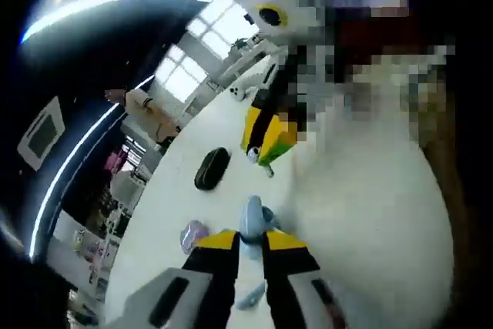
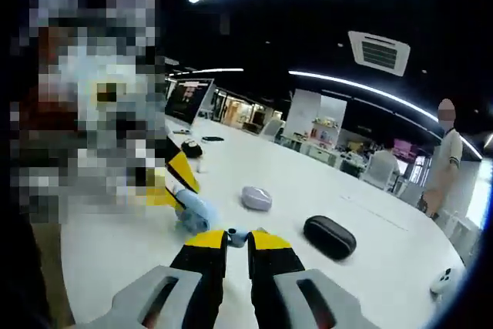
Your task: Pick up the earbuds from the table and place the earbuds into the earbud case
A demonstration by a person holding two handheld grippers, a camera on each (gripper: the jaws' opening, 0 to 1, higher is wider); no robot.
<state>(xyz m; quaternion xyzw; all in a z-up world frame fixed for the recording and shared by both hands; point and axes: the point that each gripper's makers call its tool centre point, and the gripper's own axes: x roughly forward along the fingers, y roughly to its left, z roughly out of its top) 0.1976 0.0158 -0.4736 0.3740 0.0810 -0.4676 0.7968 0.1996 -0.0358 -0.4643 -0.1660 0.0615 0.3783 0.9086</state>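
White counter (image 2: 362, 206) spans both views, with open surface at lower right of the right gripper view. Black pouch (image 2: 330, 237) lies right of centre, long axis sloping down-right. Left tongs (image 1: 248, 246) clamp the blue case (image 1: 252, 225), upright. Right tongs (image 2: 237, 238) pinch an earbud (image 2: 237, 236), lower centre

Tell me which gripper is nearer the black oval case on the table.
Hard to call. The black oval case lies just off the right gripper, to its right. It lies ahead of the left gripper, to its left, with the lavender case in between.
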